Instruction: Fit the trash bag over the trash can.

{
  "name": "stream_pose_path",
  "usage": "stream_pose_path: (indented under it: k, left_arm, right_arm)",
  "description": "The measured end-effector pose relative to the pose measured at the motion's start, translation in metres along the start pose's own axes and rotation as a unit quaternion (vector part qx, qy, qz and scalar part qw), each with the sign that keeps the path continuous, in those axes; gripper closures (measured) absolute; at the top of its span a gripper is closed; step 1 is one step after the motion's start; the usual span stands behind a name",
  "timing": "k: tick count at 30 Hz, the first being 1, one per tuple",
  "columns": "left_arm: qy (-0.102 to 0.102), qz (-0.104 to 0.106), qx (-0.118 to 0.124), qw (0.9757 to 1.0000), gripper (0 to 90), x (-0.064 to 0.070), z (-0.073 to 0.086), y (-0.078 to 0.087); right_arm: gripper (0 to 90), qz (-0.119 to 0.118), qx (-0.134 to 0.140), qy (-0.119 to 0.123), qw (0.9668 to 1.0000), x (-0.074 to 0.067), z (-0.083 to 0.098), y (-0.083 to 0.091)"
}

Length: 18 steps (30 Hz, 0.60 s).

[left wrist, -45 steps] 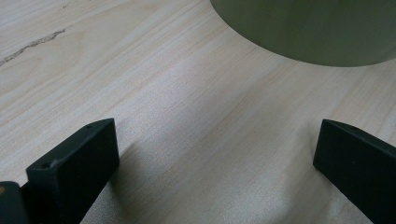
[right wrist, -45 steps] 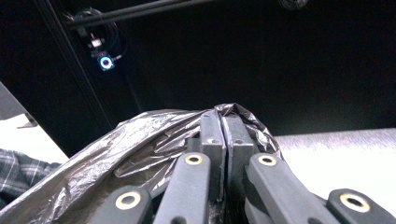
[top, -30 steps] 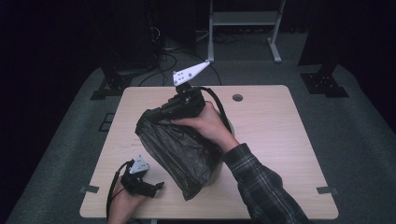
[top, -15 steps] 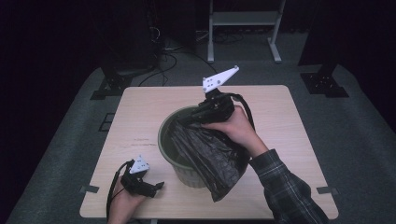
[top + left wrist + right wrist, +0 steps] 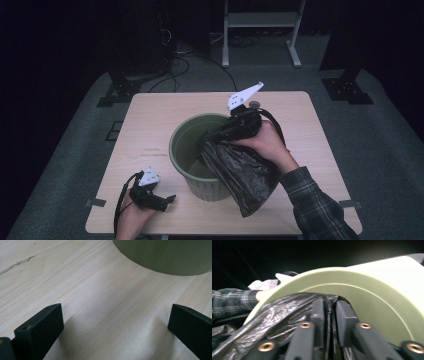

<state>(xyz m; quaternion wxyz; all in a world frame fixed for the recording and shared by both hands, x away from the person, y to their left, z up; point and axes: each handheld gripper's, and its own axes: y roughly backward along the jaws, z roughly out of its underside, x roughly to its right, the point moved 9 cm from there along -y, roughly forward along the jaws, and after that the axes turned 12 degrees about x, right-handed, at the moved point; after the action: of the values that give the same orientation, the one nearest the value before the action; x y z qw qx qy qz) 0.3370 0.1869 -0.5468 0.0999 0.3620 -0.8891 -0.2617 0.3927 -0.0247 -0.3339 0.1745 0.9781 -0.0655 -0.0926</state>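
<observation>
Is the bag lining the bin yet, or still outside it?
Mostly outside. The right tool pinches the bag's edge over the bin's mouth; the rest drapes down its outer wall.

We see pale wood table [image 5: 150,130] on grey carpet [image 5: 70,165]. Room beyond is dark. White metal stand [image 5: 260,30] at back centre, black cables [image 5: 175,55] on floor near it. Black stand feet [image 5: 117,92] at left, another [image 5: 347,87] at right. Tape strips [image 5: 95,203] at table's near corners.
</observation>
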Motion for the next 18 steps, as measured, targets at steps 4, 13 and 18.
stream_pose_path:
  k: [4, 13, 18]
  left_arm:
    - [0.0, 0.0, 0.0, 1.0, 0.0, 0.0, 0.0, 0.0]
    - [0.0, 0.0, 0.0, 1.0, 0.0, 0.0, 0.0, 0.0]
    - [0.0, 0.0, 0.0, 1.0, 0.0, 0.0, 0.0, 0.0]
  right_arm:
    - [55.0, 0.017, 0.003, 0.0, 0.9998, 0.004, 0.002, 0.008]
    - [43.7, 0.035, 0.016, -0.017, 0.9991, 0.001, 0.01, 0.035]
    - [63.5, 0.037, 0.011, -0.012, 0.9992, -0.006, 0.02, 0.051]
